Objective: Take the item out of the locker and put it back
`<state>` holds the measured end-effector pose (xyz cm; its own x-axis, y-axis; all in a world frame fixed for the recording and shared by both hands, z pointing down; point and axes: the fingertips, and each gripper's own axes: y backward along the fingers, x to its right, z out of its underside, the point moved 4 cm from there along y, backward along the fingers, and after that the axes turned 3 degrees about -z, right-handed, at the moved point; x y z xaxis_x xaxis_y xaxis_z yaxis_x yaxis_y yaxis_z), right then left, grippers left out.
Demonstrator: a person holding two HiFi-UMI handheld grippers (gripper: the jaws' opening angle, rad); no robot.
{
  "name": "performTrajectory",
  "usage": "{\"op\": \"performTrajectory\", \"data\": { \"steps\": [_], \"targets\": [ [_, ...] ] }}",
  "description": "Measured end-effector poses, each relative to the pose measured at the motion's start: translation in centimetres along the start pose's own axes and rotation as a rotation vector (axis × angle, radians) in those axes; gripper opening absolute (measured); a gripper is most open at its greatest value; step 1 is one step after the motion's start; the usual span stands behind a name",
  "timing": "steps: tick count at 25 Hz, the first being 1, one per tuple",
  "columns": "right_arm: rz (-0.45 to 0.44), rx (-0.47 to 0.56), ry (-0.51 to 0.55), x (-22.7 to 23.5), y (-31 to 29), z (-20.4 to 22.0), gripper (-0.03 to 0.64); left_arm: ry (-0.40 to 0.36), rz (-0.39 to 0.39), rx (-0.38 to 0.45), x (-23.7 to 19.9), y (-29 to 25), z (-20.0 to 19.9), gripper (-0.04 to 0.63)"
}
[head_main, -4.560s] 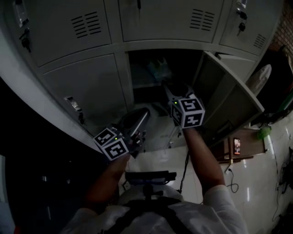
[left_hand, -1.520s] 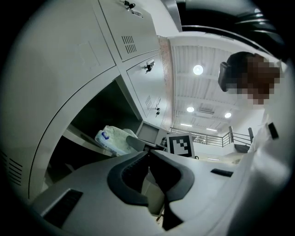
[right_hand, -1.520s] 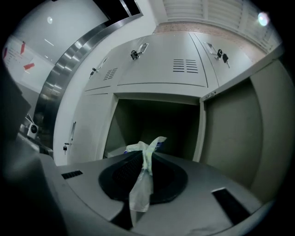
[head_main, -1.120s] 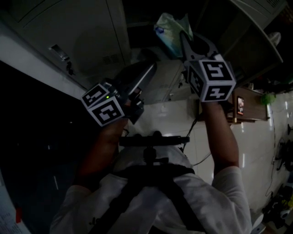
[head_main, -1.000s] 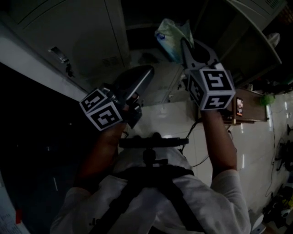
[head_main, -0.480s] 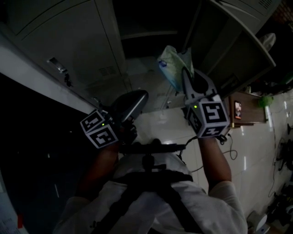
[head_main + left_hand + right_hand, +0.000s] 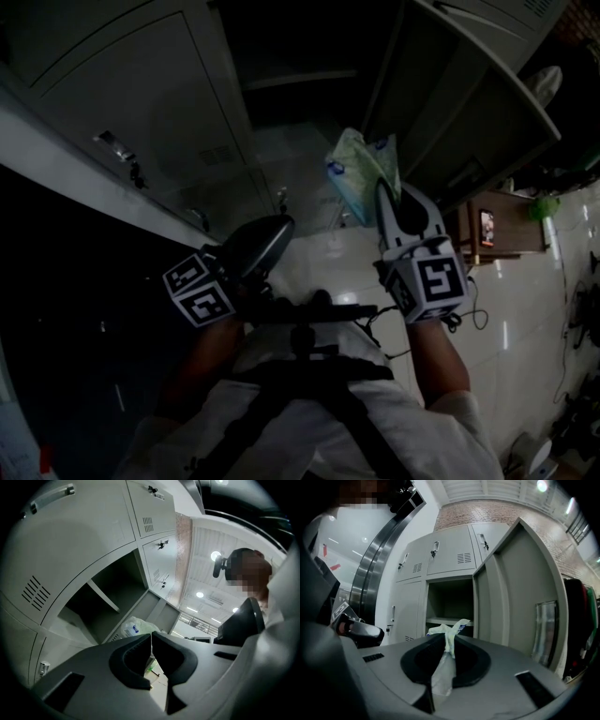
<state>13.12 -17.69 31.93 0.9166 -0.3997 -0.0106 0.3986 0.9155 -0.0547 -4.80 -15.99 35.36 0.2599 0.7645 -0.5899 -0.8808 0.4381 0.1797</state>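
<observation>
Grey locker bank [image 7: 122, 84], dim light. One compartment [image 7: 300, 56] stands open, its door [image 7: 469, 103] swung out to the right. Pale plastic bag [image 7: 361, 173] is outside the compartment, held up in front of the lockers. Right hand-held gripper [image 7: 382, 192]: jaws narrow, pinched on a fold of the bag. Left hand-held gripper [image 7: 279, 227]: jaws closed together, nothing between them, lower left of the bag and apart from it.

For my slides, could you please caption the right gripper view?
Right tongs pinch a pale plastic bag in front of the open locker.
</observation>
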Motion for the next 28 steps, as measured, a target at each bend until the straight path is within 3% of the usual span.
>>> {"op": "performTrajectory", "data": {
  "steps": [6,17,28],
  "targets": [
    [0.001,-0.025,-0.017,-0.3,1.1,1.0,0.034,0.030,-0.013,-0.009,-0.1,0.9,0.6,0.006],
    [-0.041,-0.037,0.079,-3.0,1.3,1.4,0.034,0.068,-0.008,-0.042,0.0,1.9,2.2,0.000],
    [-0.078,-0.034,0.089,-4.3,1.1,1.7,0.034,0.056,0.034,-0.069,0.6,1.8,2.6,0.000]
  ]
}}
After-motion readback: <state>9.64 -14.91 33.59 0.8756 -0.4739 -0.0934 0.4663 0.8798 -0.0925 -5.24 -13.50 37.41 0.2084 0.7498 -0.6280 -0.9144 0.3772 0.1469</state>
